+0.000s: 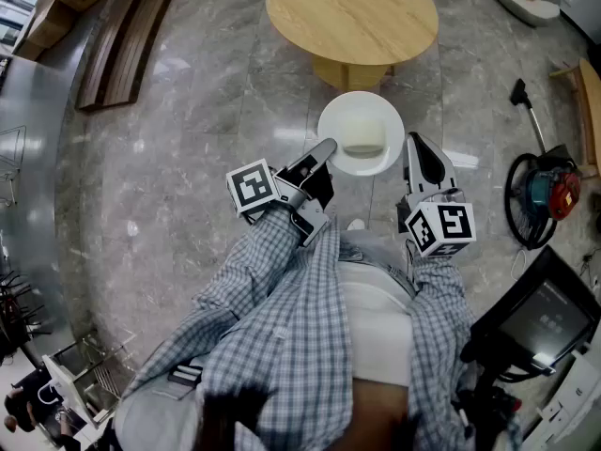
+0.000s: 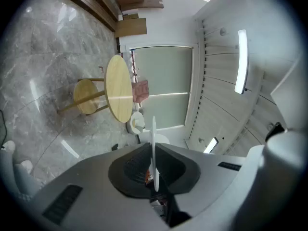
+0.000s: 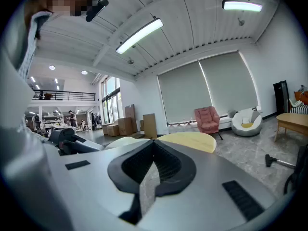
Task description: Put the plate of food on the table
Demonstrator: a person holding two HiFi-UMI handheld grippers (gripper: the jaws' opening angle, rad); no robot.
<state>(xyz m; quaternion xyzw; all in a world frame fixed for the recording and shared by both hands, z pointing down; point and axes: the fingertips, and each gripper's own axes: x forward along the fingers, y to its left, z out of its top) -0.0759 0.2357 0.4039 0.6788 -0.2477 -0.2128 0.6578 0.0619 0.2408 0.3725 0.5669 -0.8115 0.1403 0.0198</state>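
Above the floor point(image 1: 188, 158), short of the round worktop point(image 1: 352, 12) | left hand-held gripper point(image 1: 324, 150) clamps plate point(image 1: 362, 120) rim | right hand-held gripper point(image 1: 414, 145) closed, empty, beside plate.

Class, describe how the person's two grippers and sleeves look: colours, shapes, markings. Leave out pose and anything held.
The left gripper and right gripper each have a smooth grey body with black ribbed pads, narrowing towards the tips. Each carries a white cube printed with black square markers. The sleeves belong to a blue-and-white checked shirt, worn open over a white top.
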